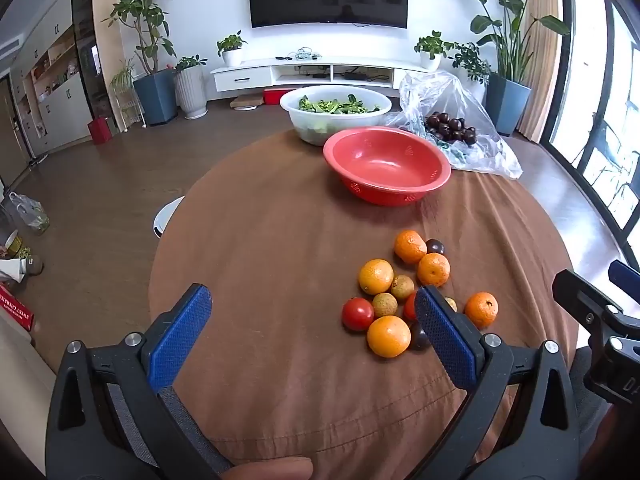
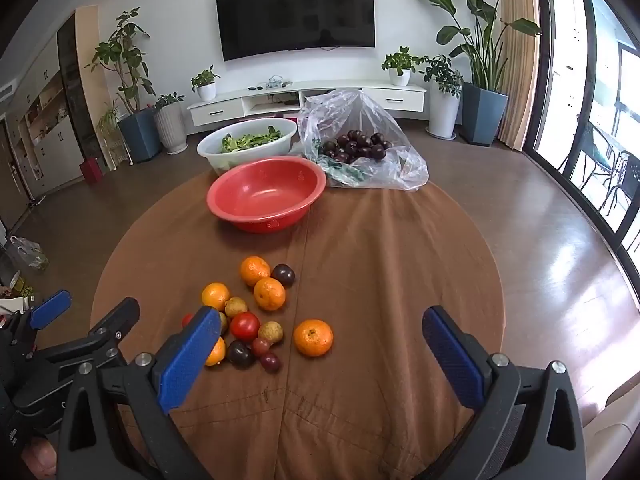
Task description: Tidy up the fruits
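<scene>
A pile of loose fruit lies on the brown tablecloth [image 1: 280, 264]: several oranges [image 1: 388, 336] [image 2: 313, 337], red tomatoes [image 1: 357, 313] [image 2: 244, 325], small tan fruits [image 1: 385, 305] [image 2: 271, 332] and dark plums [image 1: 435, 246] [image 2: 283, 275]. An empty red bowl [image 1: 387, 164] [image 2: 266, 193] stands beyond the pile. My left gripper [image 1: 312, 300] is open and empty, left of the pile, its right finger overlapping it. My right gripper [image 2: 320, 328] is open and empty above the near edge, with the pile at its left finger.
A white basin of green leaves [image 1: 335, 112] [image 2: 247, 145] stands behind the red bowl. A clear plastic bag holding dark plums [image 1: 450, 124] [image 2: 358, 146] lies at the far right of the table. The table's round edge drops to a wooden floor [image 1: 100, 184].
</scene>
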{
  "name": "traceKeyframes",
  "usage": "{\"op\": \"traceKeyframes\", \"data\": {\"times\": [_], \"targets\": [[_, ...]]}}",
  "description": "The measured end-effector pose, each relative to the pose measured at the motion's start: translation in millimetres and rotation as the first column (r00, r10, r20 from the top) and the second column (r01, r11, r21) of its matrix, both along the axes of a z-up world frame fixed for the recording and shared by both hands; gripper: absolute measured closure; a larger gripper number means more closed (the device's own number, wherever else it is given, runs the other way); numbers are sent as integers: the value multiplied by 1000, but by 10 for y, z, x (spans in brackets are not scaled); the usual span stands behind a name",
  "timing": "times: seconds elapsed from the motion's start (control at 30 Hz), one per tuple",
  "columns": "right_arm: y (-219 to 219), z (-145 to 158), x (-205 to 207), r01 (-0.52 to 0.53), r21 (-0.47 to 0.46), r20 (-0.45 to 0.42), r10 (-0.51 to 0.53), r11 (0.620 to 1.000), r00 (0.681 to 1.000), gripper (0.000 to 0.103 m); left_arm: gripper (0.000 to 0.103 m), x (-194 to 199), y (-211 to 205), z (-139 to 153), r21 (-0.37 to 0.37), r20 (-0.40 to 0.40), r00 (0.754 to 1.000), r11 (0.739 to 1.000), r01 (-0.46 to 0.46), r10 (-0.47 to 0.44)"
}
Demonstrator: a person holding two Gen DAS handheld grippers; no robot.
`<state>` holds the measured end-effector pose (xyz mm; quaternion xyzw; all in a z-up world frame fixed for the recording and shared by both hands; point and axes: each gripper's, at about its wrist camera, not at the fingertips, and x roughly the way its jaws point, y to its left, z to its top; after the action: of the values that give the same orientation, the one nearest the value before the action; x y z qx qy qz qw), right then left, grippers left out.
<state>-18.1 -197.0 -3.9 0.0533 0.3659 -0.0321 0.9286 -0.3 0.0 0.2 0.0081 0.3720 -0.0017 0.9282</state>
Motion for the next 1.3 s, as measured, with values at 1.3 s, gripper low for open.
{"op": "traceKeyframes", "data": {"times": [1.3], "targets": [[8, -144, 51, 16, -38, -74, -19, 999, 997, 0, 0, 12, -35, -60, 5, -21, 1000, 1000, 7, -7]]}}
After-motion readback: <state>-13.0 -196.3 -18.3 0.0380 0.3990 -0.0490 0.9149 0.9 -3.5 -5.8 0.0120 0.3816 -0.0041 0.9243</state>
